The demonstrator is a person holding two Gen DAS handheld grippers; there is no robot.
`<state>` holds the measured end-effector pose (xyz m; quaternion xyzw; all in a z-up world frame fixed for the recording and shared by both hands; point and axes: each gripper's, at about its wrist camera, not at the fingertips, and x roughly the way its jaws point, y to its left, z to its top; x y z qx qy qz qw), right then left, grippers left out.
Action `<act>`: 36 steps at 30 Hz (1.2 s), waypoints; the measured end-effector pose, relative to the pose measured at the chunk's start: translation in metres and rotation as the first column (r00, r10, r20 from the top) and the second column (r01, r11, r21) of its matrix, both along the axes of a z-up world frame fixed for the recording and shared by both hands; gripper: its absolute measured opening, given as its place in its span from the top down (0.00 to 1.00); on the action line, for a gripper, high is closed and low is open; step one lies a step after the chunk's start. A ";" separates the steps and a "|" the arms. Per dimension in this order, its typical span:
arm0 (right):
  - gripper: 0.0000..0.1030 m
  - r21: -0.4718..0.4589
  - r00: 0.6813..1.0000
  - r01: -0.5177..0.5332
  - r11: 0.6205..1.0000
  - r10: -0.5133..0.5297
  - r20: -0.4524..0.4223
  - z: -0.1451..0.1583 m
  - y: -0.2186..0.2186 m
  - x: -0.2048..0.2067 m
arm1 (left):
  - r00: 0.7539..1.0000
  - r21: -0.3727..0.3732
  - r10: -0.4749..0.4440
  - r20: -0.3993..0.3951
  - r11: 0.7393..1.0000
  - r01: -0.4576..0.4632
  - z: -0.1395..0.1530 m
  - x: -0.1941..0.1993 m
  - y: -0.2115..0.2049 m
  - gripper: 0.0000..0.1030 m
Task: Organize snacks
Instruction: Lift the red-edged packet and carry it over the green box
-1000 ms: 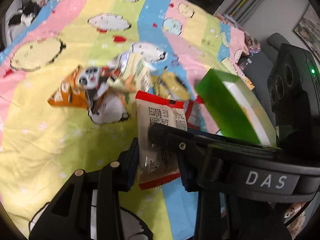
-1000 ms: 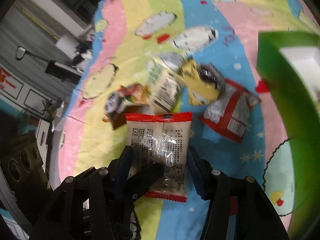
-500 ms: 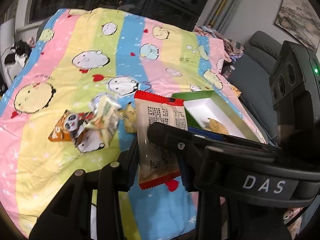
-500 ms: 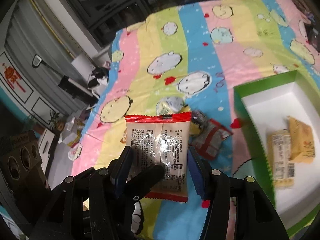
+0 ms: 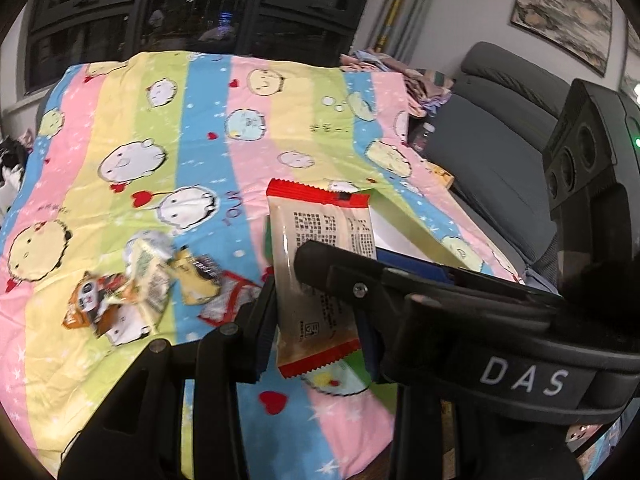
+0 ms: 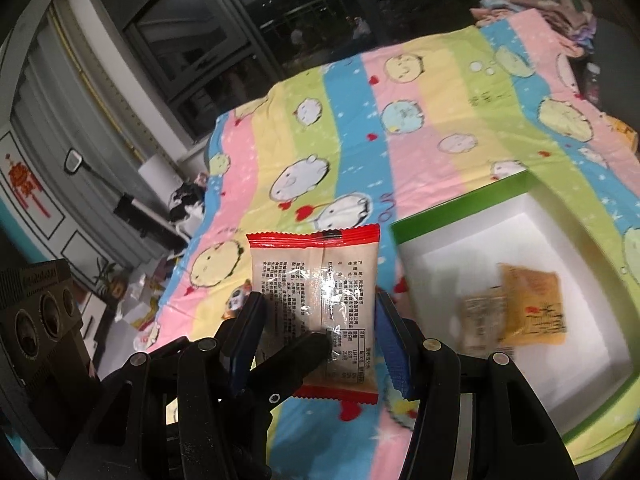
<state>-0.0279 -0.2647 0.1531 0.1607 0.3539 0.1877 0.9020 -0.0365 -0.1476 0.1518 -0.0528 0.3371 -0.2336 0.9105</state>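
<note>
A beige snack packet with red ends is held up over the striped blanket. Both grippers grip it: the left gripper from its side, the right gripper across its lower half; the packet also shows in the right wrist view. A green box with a white inside lies on the blanket to the right and holds two packets, an orange one and a paler one. A pile of loose snack packets lies on the blanket at the left.
The striped cartoon blanket covers the bed. A grey sofa stands to the right of the bed. Dark windows are behind it. The green box edge shows behind the held packet.
Both grippers have lifted the packet up and away from the pile and swung right. The views now look across the bed, with the green box's inside in sight.
</note>
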 end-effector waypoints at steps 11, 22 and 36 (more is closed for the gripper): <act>0.44 0.071 0.993 0.114 0.991 -0.112 -0.022 -0.010 -0.059 0.004 | 0.996 0.039 -0.084 -0.013 0.996 0.084 -0.002 0.014 -0.055 0.66; 0.44 0.106 0.973 0.219 0.970 -0.208 -0.100 -0.032 -0.105 0.013 | 0.982 0.051 -0.167 -0.087 0.984 0.172 -0.019 0.033 -0.100 0.66; 0.44 0.092 0.939 0.290 0.953 -0.265 -0.220 -0.062 -0.131 0.031 | 0.959 0.039 -0.205 -0.193 0.975 0.217 -0.049 0.054 -0.126 0.66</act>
